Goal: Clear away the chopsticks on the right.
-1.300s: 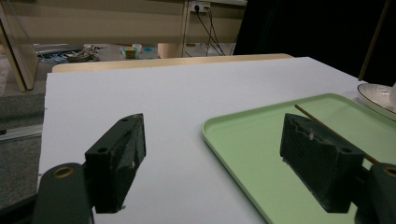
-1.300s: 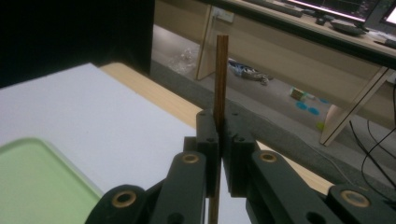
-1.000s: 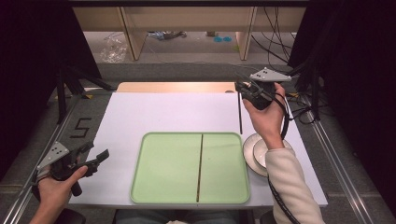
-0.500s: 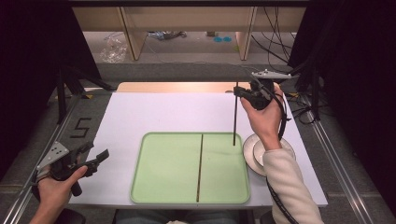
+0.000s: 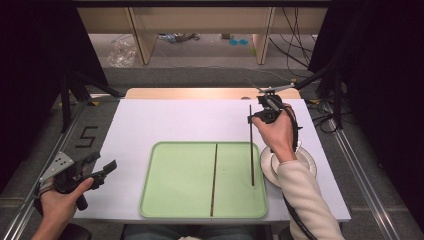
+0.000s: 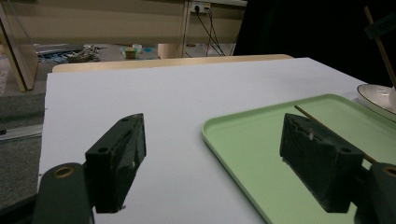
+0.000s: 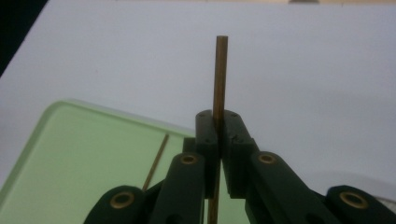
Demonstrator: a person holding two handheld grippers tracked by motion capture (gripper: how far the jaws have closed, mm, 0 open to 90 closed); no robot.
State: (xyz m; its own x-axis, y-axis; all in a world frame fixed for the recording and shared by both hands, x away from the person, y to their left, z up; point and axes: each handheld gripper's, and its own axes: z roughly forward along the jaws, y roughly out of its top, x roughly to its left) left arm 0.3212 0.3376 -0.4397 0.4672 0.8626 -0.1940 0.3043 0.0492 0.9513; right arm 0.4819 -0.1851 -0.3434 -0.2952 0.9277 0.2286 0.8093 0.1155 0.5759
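Pinched between the jaws of the right gripper [image 5: 251,119] is a thin brown stick [image 5: 251,150], one of a pair of chopstick-like rods. In the high view the person's right hand [image 5: 276,134] holds the gripper above the far right part of the white table [image 5: 165,122], and the stick hangs down from the jaws in a near-vertical line, its lower end over the right half of the green tray [image 5: 175,200]; whether that end touches the tray floor cannot be told. In the right gripper view the two black pads press together on the stick [image 7: 219,79], which runs straight up past the fingertips and also down between the arms of the gripper [image 7: 218,123], so the grip sits partway along its length rather than at an end.

A second stick [image 5: 214,179] lies flat on the tray, along its middle from far edge to near edge, well left of the held one. Just right of the tray stands a white plate [image 5: 306,161], partly behind the right hand.

At the near left corner of the table the left gripper [image 5: 102,169] rests in the person's left hand [image 5: 57,202], jaws spread wide and holding nothing. In the left gripper view the jaws frame the bare table [image 6: 154,93] and the tray's near left corner [image 6: 243,140].
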